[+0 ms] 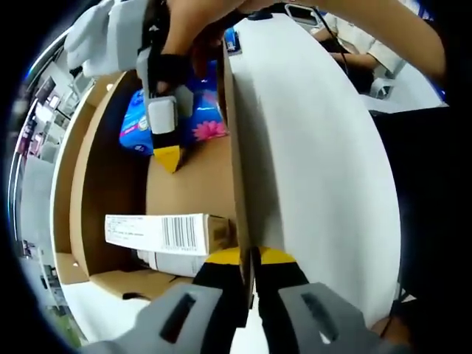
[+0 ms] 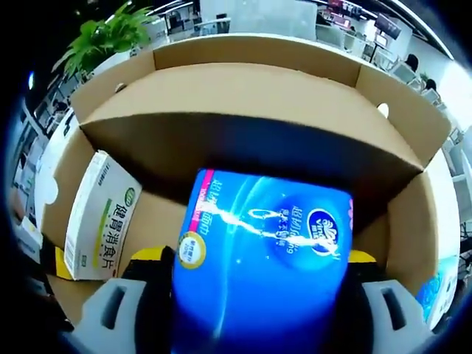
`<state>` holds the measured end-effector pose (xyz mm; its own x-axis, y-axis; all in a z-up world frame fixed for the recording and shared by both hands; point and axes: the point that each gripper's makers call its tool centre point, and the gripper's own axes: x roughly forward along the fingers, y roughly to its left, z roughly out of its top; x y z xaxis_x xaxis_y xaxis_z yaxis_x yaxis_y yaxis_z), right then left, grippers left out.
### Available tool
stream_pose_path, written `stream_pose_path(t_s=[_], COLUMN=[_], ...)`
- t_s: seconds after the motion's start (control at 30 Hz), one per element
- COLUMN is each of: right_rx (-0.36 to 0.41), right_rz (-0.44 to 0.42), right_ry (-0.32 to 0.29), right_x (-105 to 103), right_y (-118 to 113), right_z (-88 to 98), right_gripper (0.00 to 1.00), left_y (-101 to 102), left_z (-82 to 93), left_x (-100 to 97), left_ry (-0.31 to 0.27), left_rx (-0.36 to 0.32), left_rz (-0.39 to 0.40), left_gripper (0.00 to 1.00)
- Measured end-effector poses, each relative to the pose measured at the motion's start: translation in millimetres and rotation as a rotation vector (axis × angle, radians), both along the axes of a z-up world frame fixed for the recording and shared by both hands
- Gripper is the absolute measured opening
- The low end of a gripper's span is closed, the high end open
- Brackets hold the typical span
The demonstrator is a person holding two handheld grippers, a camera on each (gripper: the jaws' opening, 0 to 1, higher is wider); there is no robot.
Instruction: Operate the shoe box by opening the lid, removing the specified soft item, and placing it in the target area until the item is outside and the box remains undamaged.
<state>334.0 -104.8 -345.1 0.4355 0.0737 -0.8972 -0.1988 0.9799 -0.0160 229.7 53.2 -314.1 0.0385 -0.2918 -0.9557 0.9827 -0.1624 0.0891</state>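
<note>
— Where's your soft item?

— The blue tissue pack (image 2: pixel 262 258) sits between your right gripper (image 2: pixel 254 273) jaws, clamped on both sides, inside the open shoe box (image 2: pixel 251 96). Its lower edge is cut off by the frame.

— And your left gripper (image 1: pixel 249 258)?

— You've got it pinched shut on the box's side wall (image 1: pixel 234 162), white table (image 1: pixel 310 162) beyond. Your right gripper (image 1: pixel 166 133) reaches in from above; the pack (image 1: pixel 199 122) is half hidden behind it.

— Anything else inside?

— A white medicine carton (image 2: pixel 99 217), its barcode label (image 1: pixel 177 232) readable.
</note>
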Motion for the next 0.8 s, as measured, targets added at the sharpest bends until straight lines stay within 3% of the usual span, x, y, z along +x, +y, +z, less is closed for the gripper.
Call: stream_pose_path(t_s=[0.13,0.2,0.33,0.8], right_rx=[-0.013,-0.006,0.011,-0.033], right_rz=[-0.005,-0.006,-0.02,0.013], right_ry=[-0.023,0.001,0.015,0.021], right_x=[-4,-6,-10,-17], right_y=[-8,-11,-10,-9], right_z=[12.7,10.9,8.8,13.5], right_gripper=[0.9,0.83,0.84,0.78], left_y=[1,1,1,0], left_z=[1.8,1.9,2.5,3.1], left_x=[-6.2,-6.5,-7.3,-5.8], left_ry=[0.003,0.002,0.002,0.006], left_rx=[-0.001,0.0,0.0,-0.002], left_rz=[-0.003,-0.003,-0.004,-0.006], left_gripper=[0.04,0.04,0.04,0.04])
